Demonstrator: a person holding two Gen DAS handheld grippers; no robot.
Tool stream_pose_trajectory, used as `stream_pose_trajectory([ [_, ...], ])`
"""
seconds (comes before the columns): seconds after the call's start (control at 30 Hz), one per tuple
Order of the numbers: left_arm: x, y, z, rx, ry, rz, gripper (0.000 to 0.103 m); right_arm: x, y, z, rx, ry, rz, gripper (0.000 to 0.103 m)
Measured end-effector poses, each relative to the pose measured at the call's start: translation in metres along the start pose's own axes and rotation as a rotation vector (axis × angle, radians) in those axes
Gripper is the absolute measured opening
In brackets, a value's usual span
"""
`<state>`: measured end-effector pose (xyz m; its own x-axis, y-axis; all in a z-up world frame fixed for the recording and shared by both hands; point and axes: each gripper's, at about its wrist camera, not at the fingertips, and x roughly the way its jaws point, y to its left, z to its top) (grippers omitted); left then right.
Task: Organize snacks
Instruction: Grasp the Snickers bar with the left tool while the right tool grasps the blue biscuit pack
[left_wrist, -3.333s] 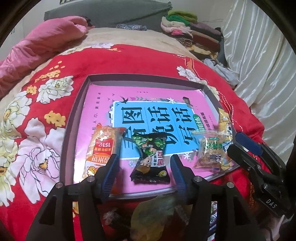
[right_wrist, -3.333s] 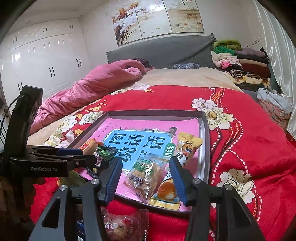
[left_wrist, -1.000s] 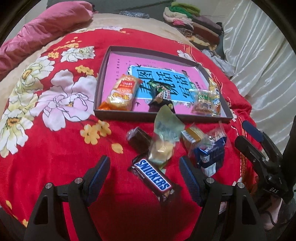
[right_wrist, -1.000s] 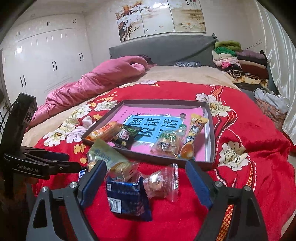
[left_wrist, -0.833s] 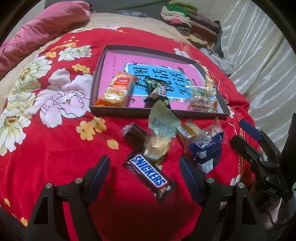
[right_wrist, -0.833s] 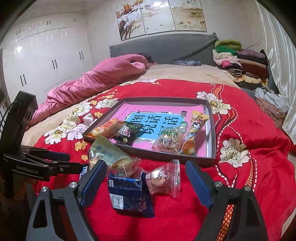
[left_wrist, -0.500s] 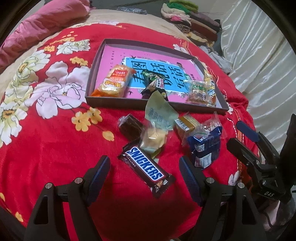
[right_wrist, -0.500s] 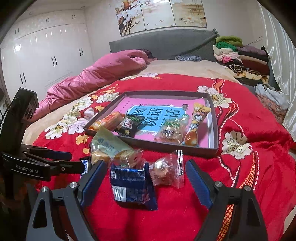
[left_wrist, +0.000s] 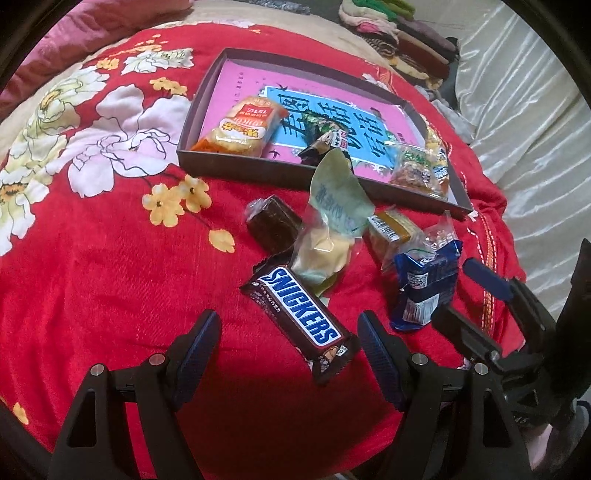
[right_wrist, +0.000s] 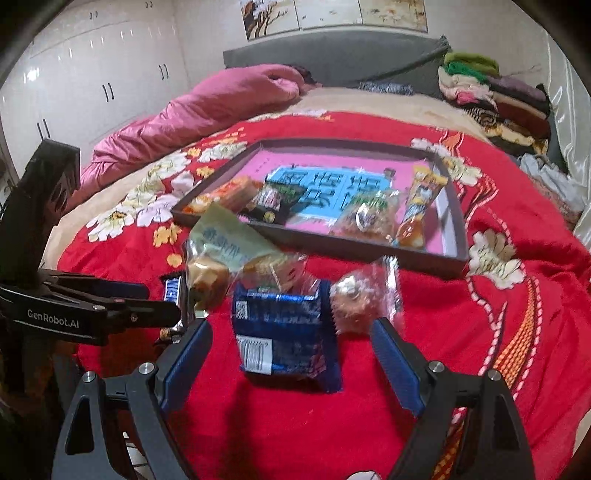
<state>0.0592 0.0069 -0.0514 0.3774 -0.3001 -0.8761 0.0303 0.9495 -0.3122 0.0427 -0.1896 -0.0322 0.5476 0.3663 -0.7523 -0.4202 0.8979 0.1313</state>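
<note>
Right now, both tools hang over a red blanket (left_wrist: 92, 280) with big flowers on it, and each one is spread wide with nothing between its fingers.

Close in front of the left gripper (left_wrist: 290, 345) lies a Snickers bar (left_wrist: 299, 314). It lies slanted on the blanket, and its near end sits between the two blue finger pads but does not touch them. Just behind it is a see-through packet with a pale green top (left_wrist: 330, 221) and a yellow cake inside. Beside that packet on the left is a small dark brown cake (left_wrist: 273, 223) in clear wrap. On the right is a little gold and yellow packet (left_wrist: 393, 230).

The right gripper (right_wrist: 291, 354) has a blue packet (right_wrist: 288, 332) right in front of it, between its open fingers and not touched by them. A clear packet with a round brown treat (right_wrist: 356, 301) lies just beside the blue one, on its right.

Farther back sits a dark tray (left_wrist: 236, 157) with a pink and blue book cover in its bottom. Four snacks lie in the tray. An orange packet (left_wrist: 240, 127) is at the left end. A dark green and black packet (left_wrist: 325, 138) is near the middle. A clear packet with brown bits (right_wrist: 369, 218) and a long yellow packet (right_wrist: 419, 201) are at the right end, just beside each other.

A pink quilt (right_wrist: 207, 107) is bunched up at the far side of the bed
</note>
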Motion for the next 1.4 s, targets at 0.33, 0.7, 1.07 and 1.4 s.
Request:
stream_pose_trajectory([
  [0.33, 0.006, -0.002, 0.000, -0.005, 0.004, 0.021, 0.078, 0.019, 0.013, -0.004, -0.052, 0.069, 0.016, 0.080],
  [0.7, 0.015, -0.008, 0.003, -0.008, 0.007, 0.058, 0.078, 0.037, 0.018, -0.005, -0.095, 0.104, 0.014, 0.063],
  [1.07, 0.030, -0.013, 0.004, 0.031, 0.007, 0.111, 0.064, 0.034, 0.008, -0.002, -0.046, 0.091, 0.077, 0.055],
  [1.4, 0.022, -0.005, 0.002, 0.049, 0.011, 0.102, 0.033, 0.018, 0.002, 0.000, 0.005, 0.037, 0.169, 0.055],
])
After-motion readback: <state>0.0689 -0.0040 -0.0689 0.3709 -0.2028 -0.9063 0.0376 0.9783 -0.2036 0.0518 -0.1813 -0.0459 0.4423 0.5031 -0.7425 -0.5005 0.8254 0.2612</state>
